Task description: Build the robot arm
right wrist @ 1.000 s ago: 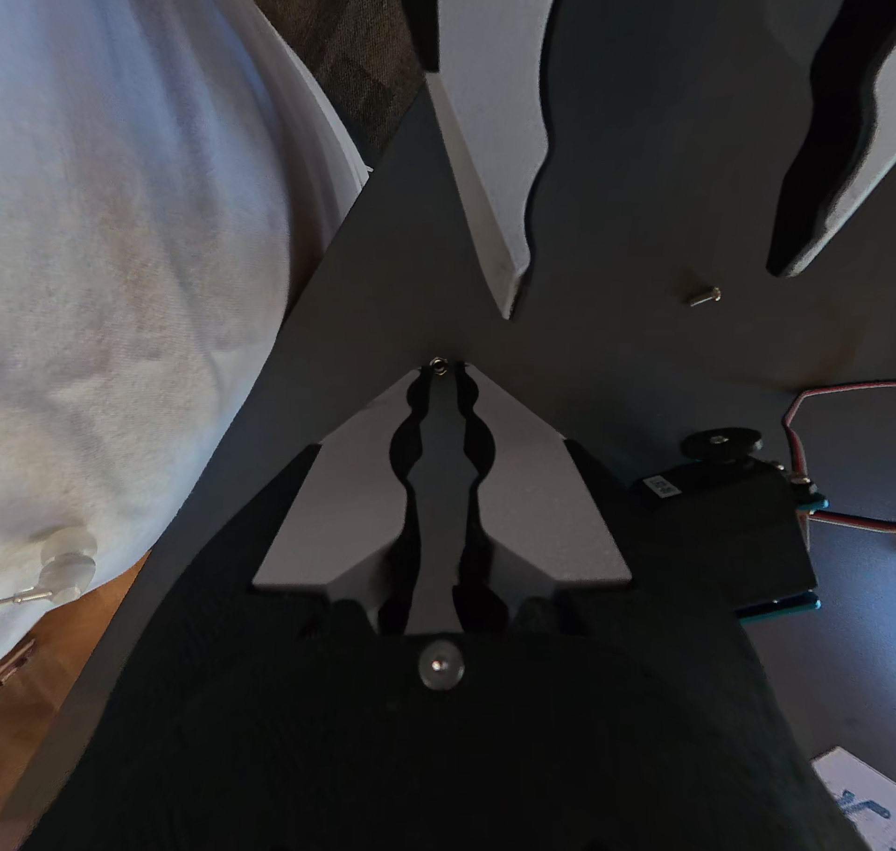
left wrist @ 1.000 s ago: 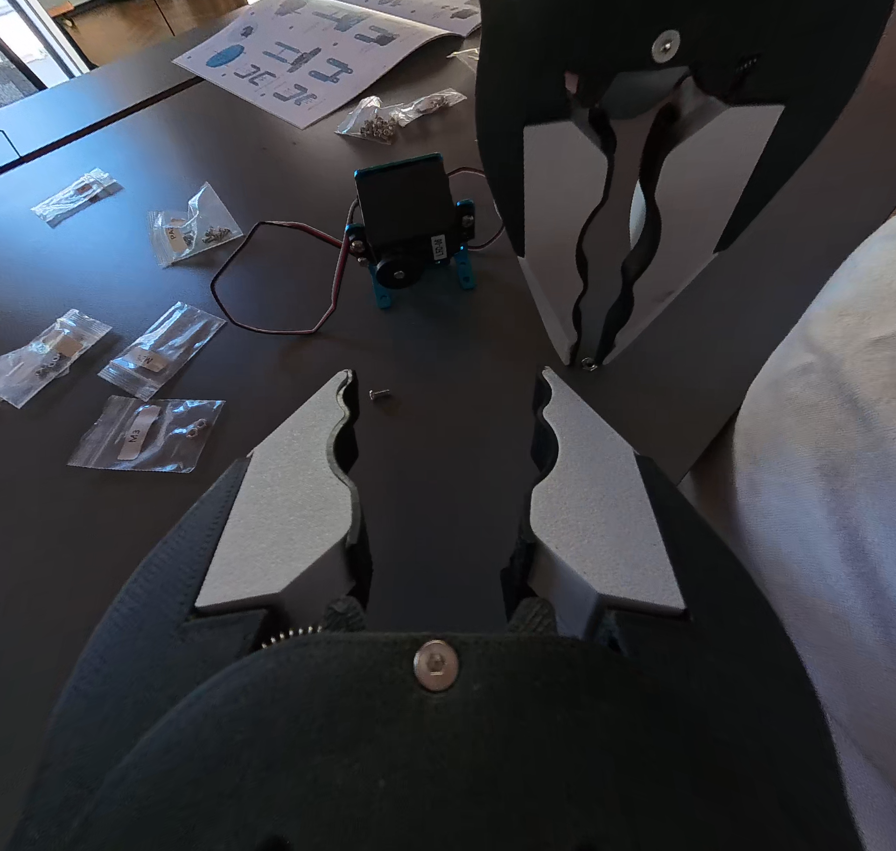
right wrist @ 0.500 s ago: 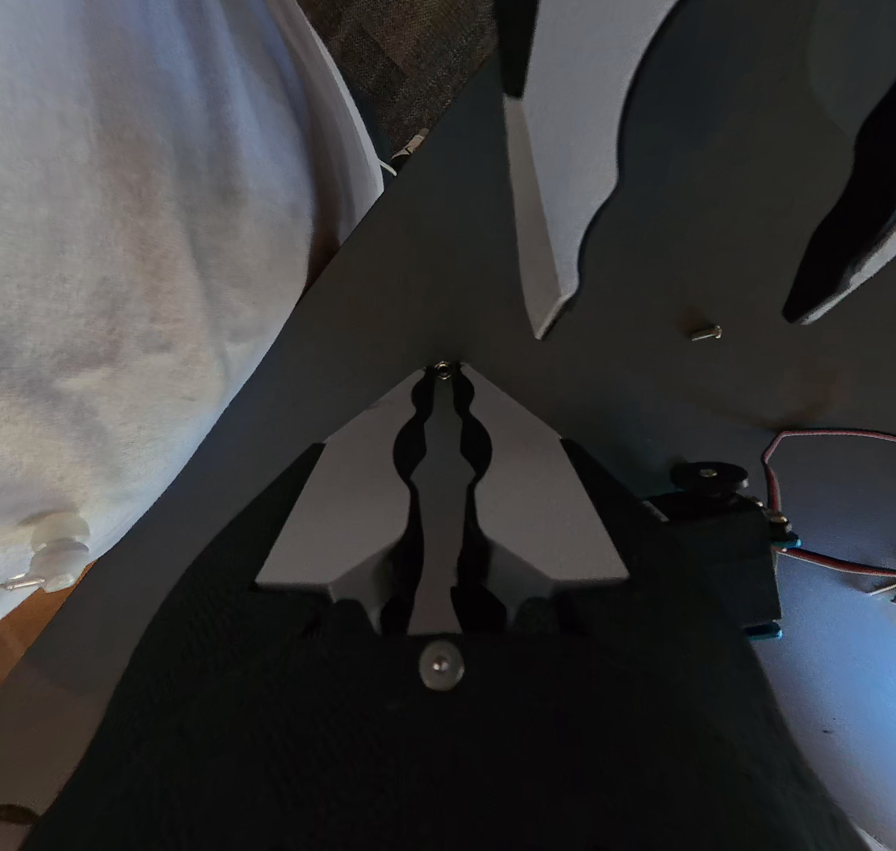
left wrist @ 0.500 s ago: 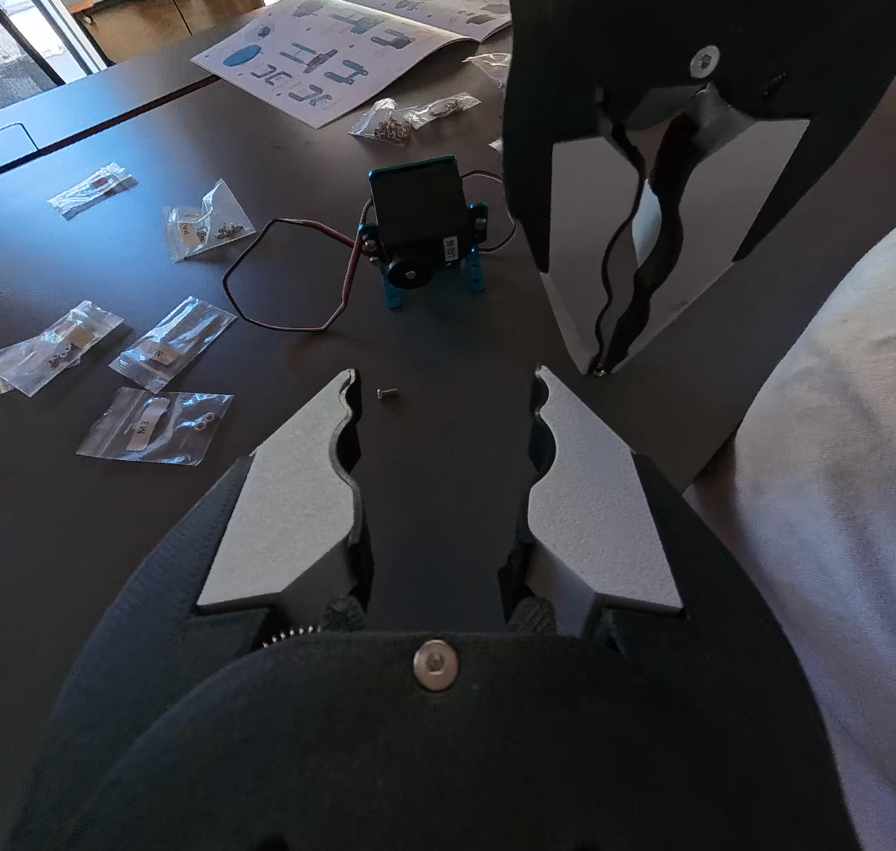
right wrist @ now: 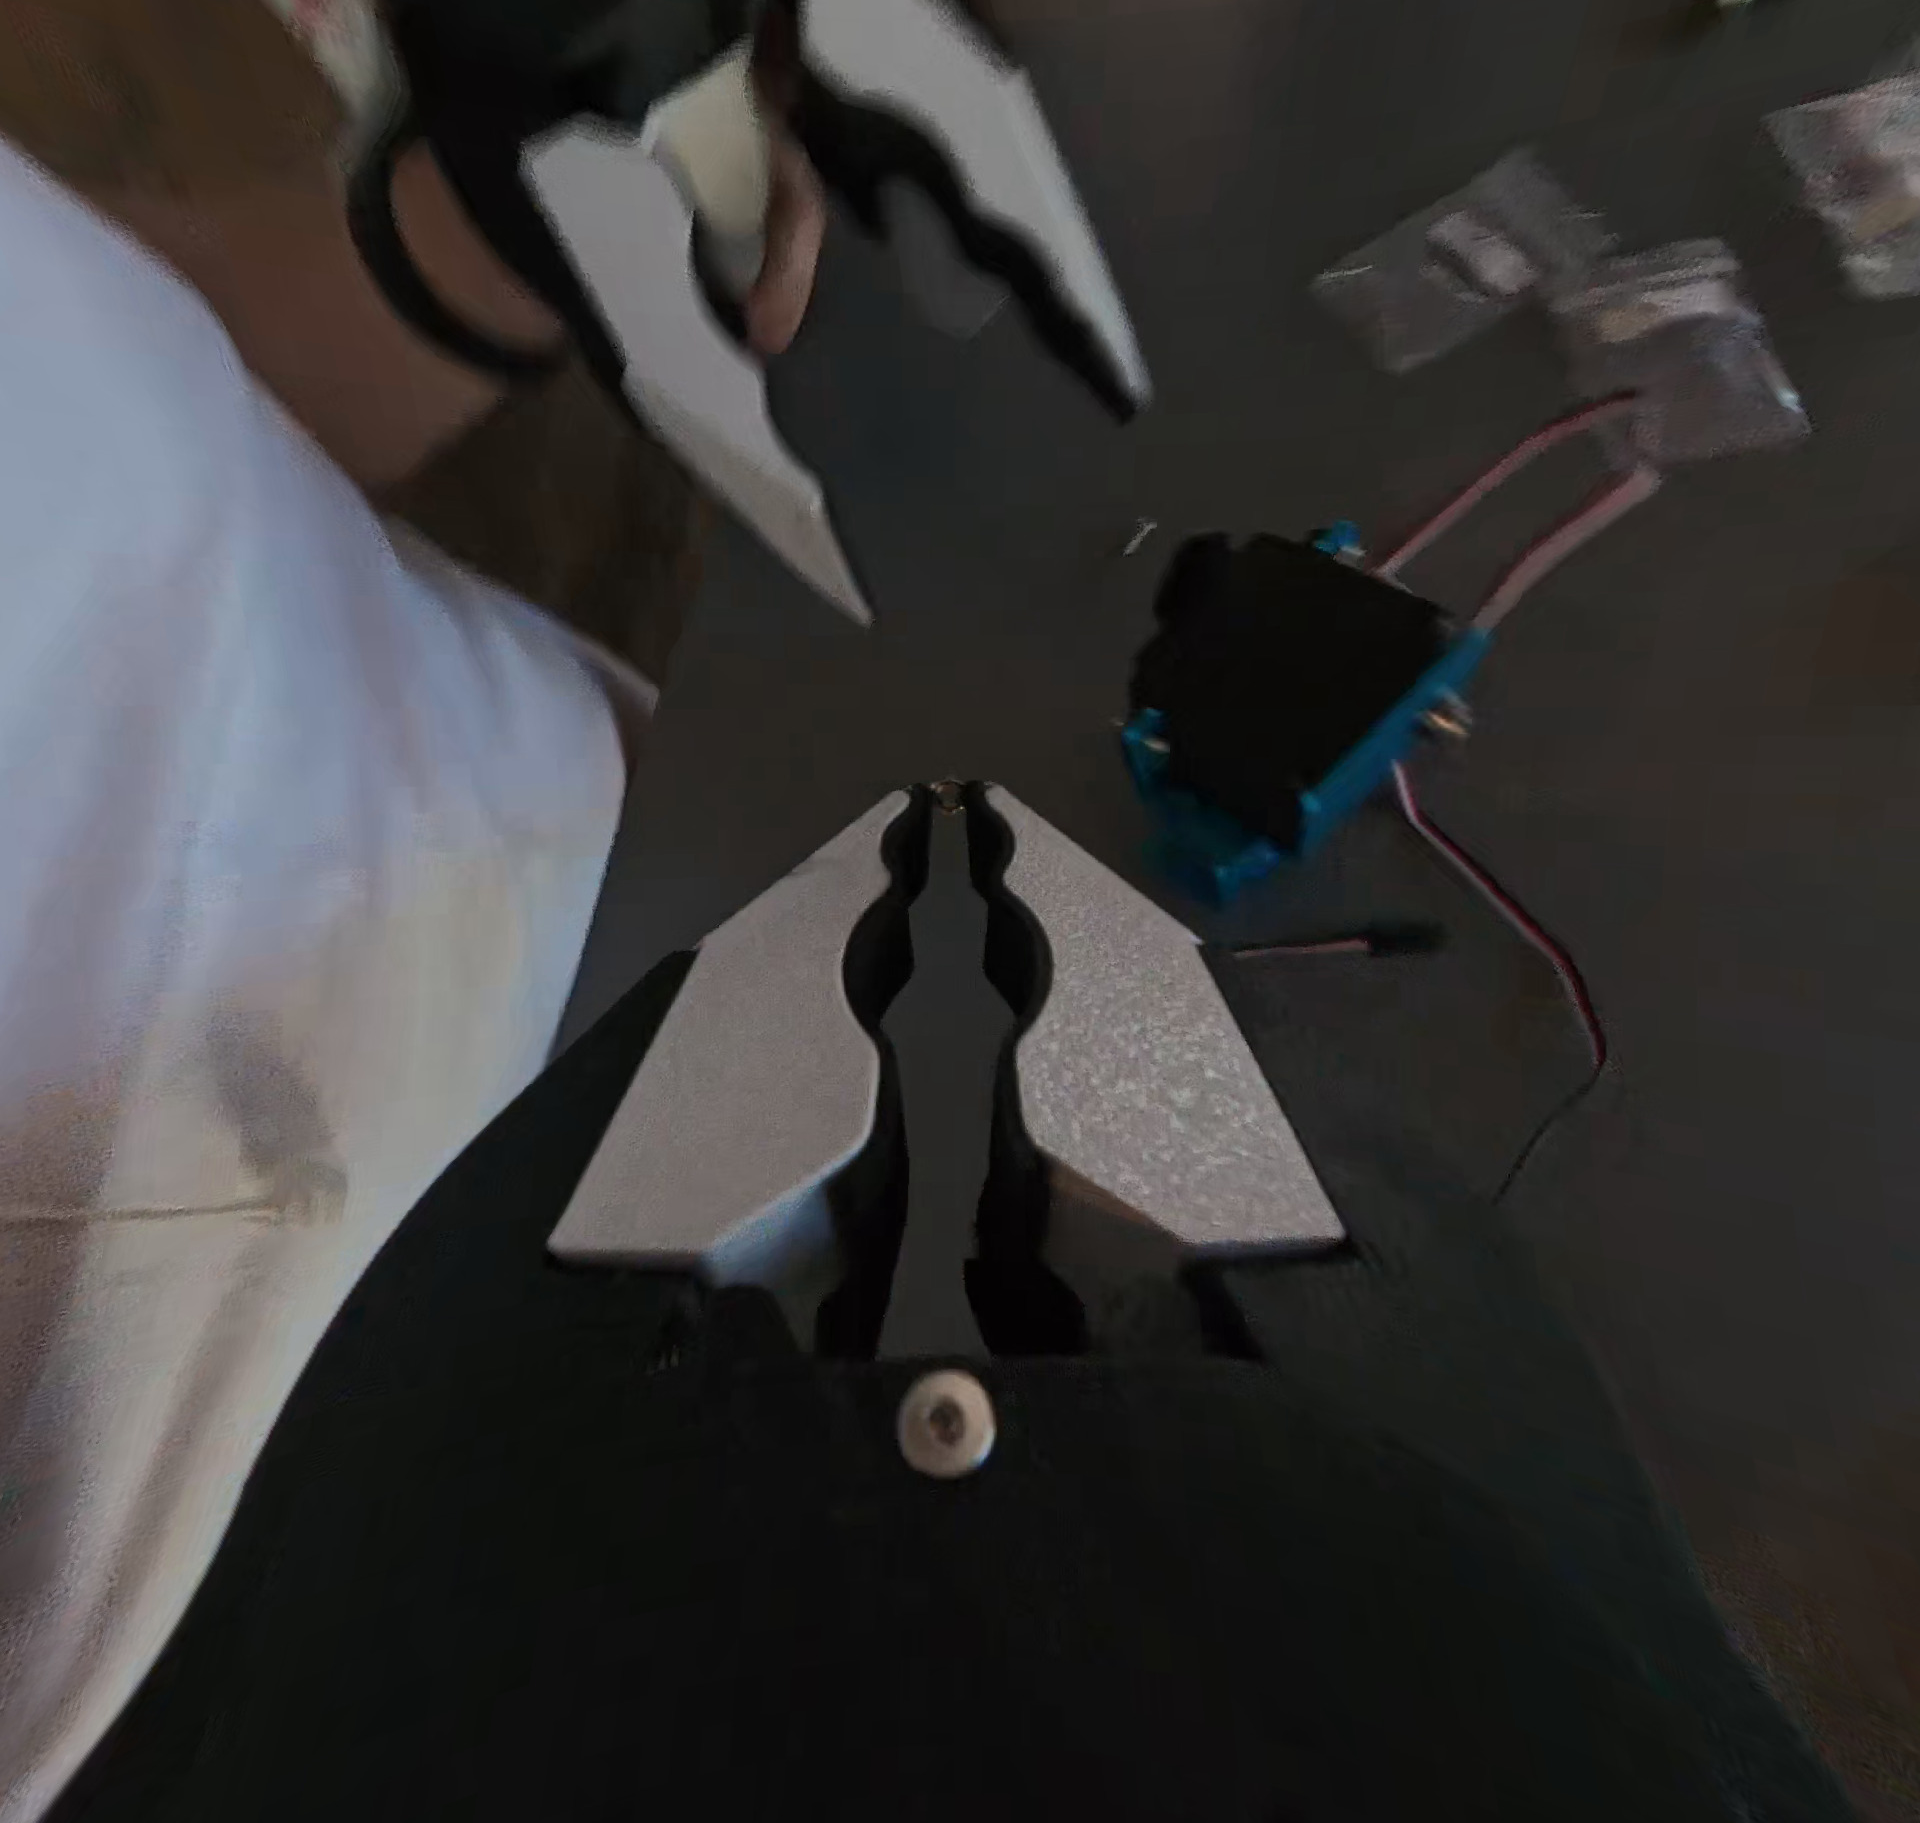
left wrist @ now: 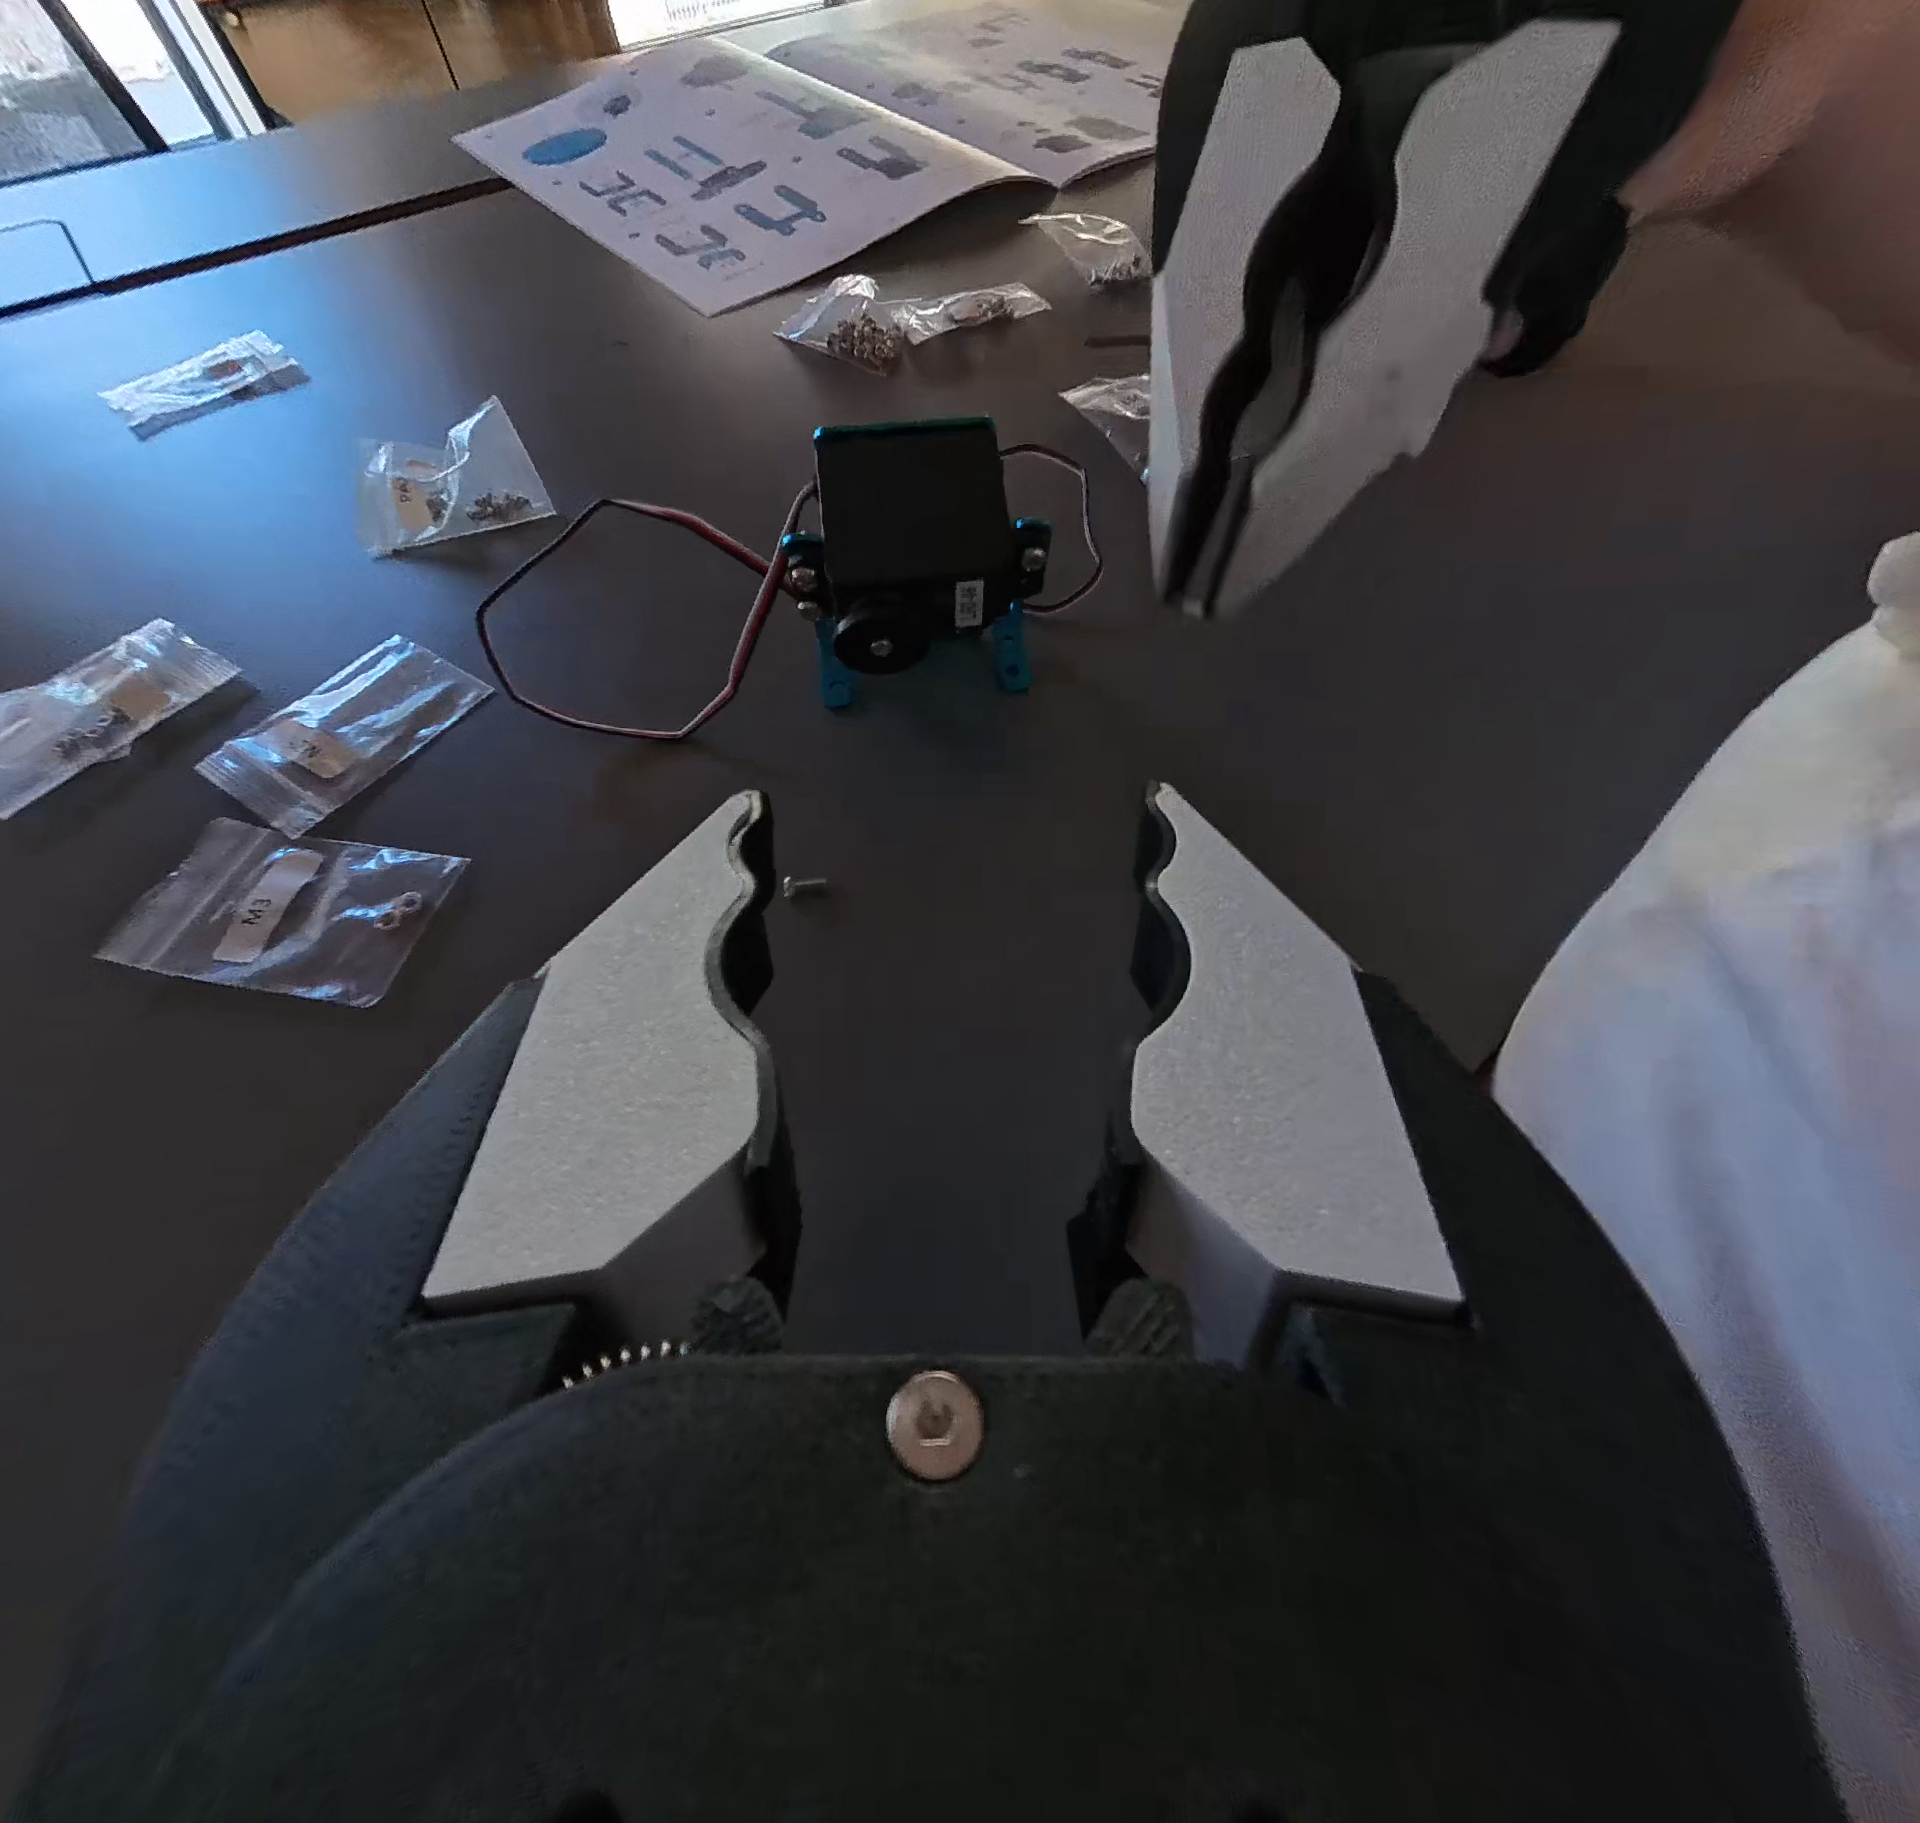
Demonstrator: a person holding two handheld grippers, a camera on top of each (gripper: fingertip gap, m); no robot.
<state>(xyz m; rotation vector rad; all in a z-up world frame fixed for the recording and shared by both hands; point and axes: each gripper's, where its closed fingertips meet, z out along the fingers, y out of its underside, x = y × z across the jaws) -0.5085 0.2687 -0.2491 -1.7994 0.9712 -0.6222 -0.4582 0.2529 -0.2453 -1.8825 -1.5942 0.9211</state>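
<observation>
My left gripper [left wrist: 951, 807] is open and empty, low over the dark table [left wrist: 935, 994]. A small silver screw [left wrist: 805, 883] lies on the table just inside its left fingertip, untouched. A black servo in a blue bracket [left wrist: 909, 568] with red and black wires stands beyond. My right gripper [right wrist: 948, 791] is shut on a small metal nut [right wrist: 948, 794] pinched at its very fingertips, raised above the table. It also shows in the left wrist view [left wrist: 1195, 599] at the upper right. The servo [right wrist: 1288, 703] shows to its right, and the open left gripper [right wrist: 997, 516] beyond it.
Several clear bags of small parts [left wrist: 281, 906] lie at the left, more [left wrist: 904, 319] near an open instruction booklet [left wrist: 821, 132] at the back. A person in a white shirt [left wrist: 1714, 1150] stands at the table's right edge. The servo [right wrist: 1288, 703] is about 5 cm from my right fingertips. Seen from the left wrist view [left wrist: 937, 479] as well.
My right gripper has lifted off the table with the nut still pinched and swung towards the servo. My left gripper has stayed open and hardly moved.
</observation>
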